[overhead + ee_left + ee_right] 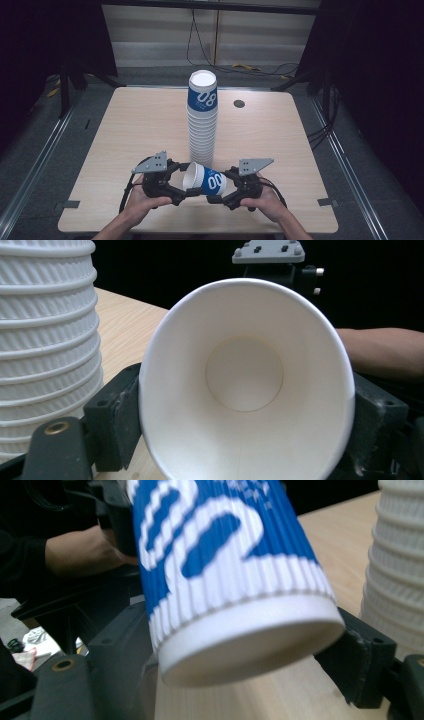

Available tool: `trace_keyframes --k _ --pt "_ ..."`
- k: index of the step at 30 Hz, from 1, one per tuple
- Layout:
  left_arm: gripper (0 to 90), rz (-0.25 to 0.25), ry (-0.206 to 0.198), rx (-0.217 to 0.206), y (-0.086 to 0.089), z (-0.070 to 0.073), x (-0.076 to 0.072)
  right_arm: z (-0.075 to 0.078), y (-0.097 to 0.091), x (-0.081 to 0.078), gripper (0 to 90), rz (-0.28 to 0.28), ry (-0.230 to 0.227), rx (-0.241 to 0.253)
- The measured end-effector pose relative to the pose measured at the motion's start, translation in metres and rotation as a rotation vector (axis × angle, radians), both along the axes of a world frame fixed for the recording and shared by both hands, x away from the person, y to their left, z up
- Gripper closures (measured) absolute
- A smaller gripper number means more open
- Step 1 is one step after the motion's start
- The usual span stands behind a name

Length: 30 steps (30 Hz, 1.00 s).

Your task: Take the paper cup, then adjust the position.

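The left gripper (176, 186) has its jaws clamped on the rim end of a single paper cup (205, 180), one jaw pressed against each side of the mouth. In the left gripper view the cup (245, 380) lies on its side with its white inside and round bottom facing the camera, and the jaws hug the rim at left and right.

The right gripper (220, 192) has the base end of the same cup between its jaws, but they stand apart from it: in the right gripper view the blue ribbed wall and white base ring (240, 630) sit between the two jaws with a gap showing on the right side. Whether the left jaw there touches the cup cannot be told, since the cup covers it. These jaws are parted and do not press on the cup.

The cup hangs level just above the bench (130, 130), directly in front of the foot of the tall cup stack (202, 120), near it but not touching. Both hands (142, 202) flank the cup on the person's side of the stack.

The stack is cut off in both gripper views, leaving just its ribbed white rims (47, 340). The cup's printed figures are blurred in the right gripper view. A small dark disc (239, 103) lies on the bench right of the stack's top.
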<state>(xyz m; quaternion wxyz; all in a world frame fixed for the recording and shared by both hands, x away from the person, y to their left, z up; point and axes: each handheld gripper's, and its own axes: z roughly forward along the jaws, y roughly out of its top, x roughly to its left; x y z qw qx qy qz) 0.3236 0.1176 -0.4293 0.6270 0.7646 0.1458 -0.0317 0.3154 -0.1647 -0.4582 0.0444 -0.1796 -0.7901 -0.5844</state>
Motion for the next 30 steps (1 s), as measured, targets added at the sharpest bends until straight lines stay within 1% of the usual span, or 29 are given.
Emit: trace_keyframes --k 1,3,4,5,7,9,10,14,15,16,18,21,23,25,27,28,30 --pt "17.7 0.002 0.0 0.0 0.001 0.0 0.0 0.0 0.0 0.0 19.1 0.001 -0.008 -0.017" --pt "17.7 0.006 -0.004 0.005 0.004 0.001 0.001 -0.001 0.0 0.001 16.8 -0.009 0.006 -0.029" --pt "17.7 0.02 -0.007 0.009 0.006 0.002 0.002 -0.001 0.0 0.001 16.8 -0.009 0.006 -0.029" --pt "17.7 0.022 0.002 0.001 0.008 0.002 0.002 -0.001 0.0 0.001 16.8 -0.017 0.004 -0.032" --pt "17.7 0.054 0.006 0.015 0.013 0.004 0.003 -0.002 0.0 0.003 15.2 -0.027 0.009 -0.032" --pt "17.7 0.048 0.009 0.019 0.02 0.005 0.006 -0.003 0.0 0.003 14.3 -0.032 0.004 -0.068" --pt "17.7 0.054 0.012 0.023 0.022 0.005 0.006 -0.004 -0.001 0.003 14.5 -0.031 0.009 -0.075" --pt "17.7 0.073 0.029 0.036 0.029 0.006 0.011 -0.002 -0.006 0.002 14.8 -0.056 0.003 -0.08" --pt "17.7 0.08 0.028 0.039 0.031 0.006 0.012 -0.002 -0.008 0.002 14.9 -0.067 -0.002 -0.083" --pt "17.6 0.093 0.033 0.039 0.032 0.006 0.014 -0.001 -0.01 0.002 15.1 -0.075 -0.008 -0.082" --pt "17.5 0.097 0.047 0.036 0.036 0.006 0.016 -0.001 -0.014 0.003 15.8 -0.093 -0.009 -0.08" --pt "17.5 0.11 0.05 0.066 0.043 0.008 0.018 -0.002 -0.02 0.006 16.0 -0.127 -0.005 -0.094" --pt "17.5 0.118 0.056 0.068 0.046 0.009 0.019 -0.003 -0.023 0.009 15.7 -0.154 -0.007 -0.1" --pt "17.5 0.126 0.057 0.085 0.05 0.012 0.02 -0.003 -0.026 0.011 15.6 -0.173 -0.007 -0.098" --pt "17.6 0.138 0.044 0.105 0.056 0.016 0.021 -0.003 -0.029 0.013 15.6 -0.192 -0.006 -0.101" --pt "17.6 0.145 0.042 0.109 0.059 0.018 0.021 -0.003 -0.03 0.013 15.6 -0.201 -0.007 -0.104" --pt "17.6 0.155 0.039 0.128 0.066 0.022 0.023 -0.003 -0.031 0.014 16.9 -0.218 -0.002 -0.122"
